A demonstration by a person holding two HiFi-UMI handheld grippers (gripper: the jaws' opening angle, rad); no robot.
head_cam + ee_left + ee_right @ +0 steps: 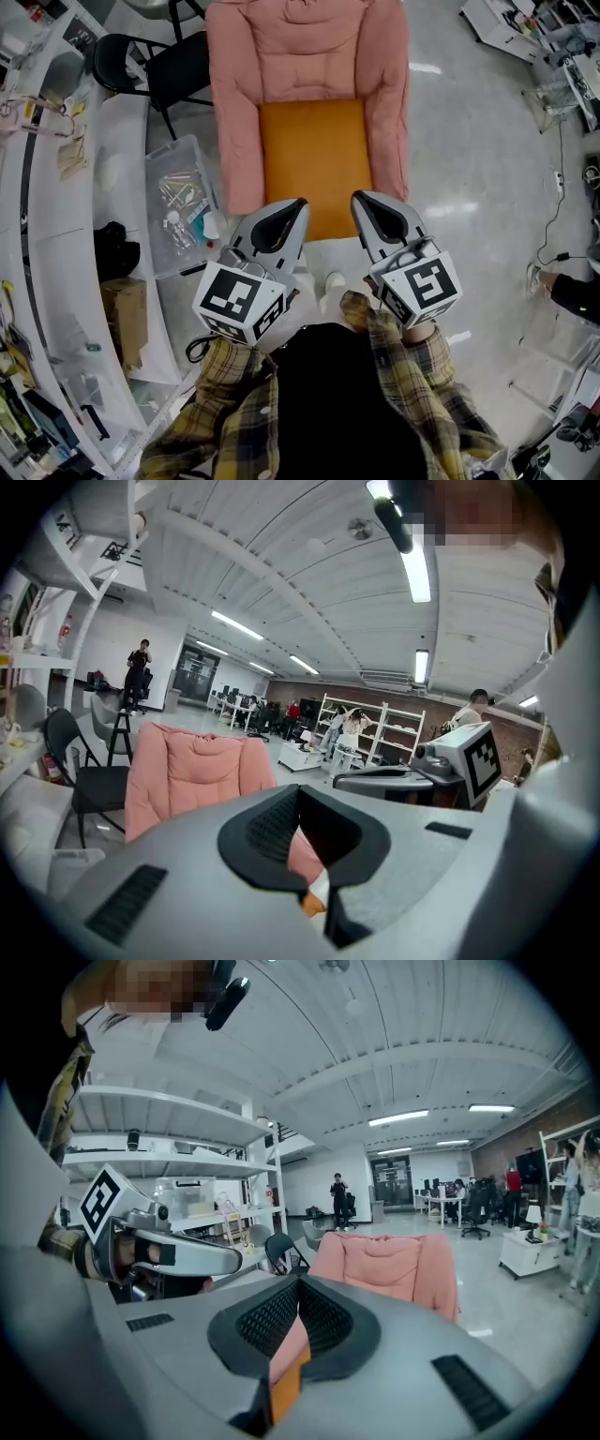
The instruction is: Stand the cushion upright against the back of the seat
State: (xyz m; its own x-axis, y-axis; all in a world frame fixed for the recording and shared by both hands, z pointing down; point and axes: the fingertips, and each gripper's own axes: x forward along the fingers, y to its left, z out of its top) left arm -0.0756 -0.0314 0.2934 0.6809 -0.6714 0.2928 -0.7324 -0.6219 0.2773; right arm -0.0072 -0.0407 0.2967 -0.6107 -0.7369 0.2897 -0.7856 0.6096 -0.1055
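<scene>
Cushion (315,159) lies flat on pink armchair (309,47) seat — not upright. Left gripper (296,204) and right gripper (362,200) both clenched, empty, near its front edge. Glossy grey floor (469,141); white bench (56,197) and clear bin (184,150) at left.

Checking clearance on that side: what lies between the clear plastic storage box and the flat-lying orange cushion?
The pink padded armchair's puffy side arm separates them; the head view shows it.

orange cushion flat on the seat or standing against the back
Flat: the orange cushion lies on the seat of the pink chair, whose backrest stands bare.
</scene>
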